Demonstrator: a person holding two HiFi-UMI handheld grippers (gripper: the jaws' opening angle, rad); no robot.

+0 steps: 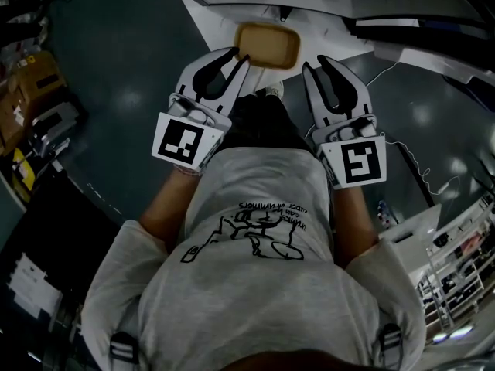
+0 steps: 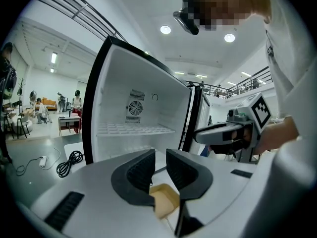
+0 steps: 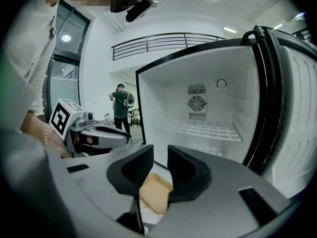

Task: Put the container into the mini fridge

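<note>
A tan, shallow container [image 1: 267,45] lies on a white surface just ahead of both grippers. My left gripper [image 1: 238,56] is at its left edge and my right gripper [image 1: 315,62] is at its right edge. Both are open, with nothing between their pads. In the left gripper view the container [image 2: 166,200] shows below the left gripper [image 2: 159,175], in front of the open mini fridge [image 2: 131,123]. The right gripper view has the container [image 3: 156,195] under the right gripper [image 3: 160,170], with the empty white fridge interior [image 3: 198,118] and its wire shelf [image 3: 198,129] beyond.
The fridge door [image 3: 292,123] stands swung open on the right. A black cable [image 2: 69,162] lies coiled on the floor to the left. Boxes [image 1: 31,91] line the left side and white shelving [image 1: 456,269] the right. A person [image 3: 121,105] stands far off.
</note>
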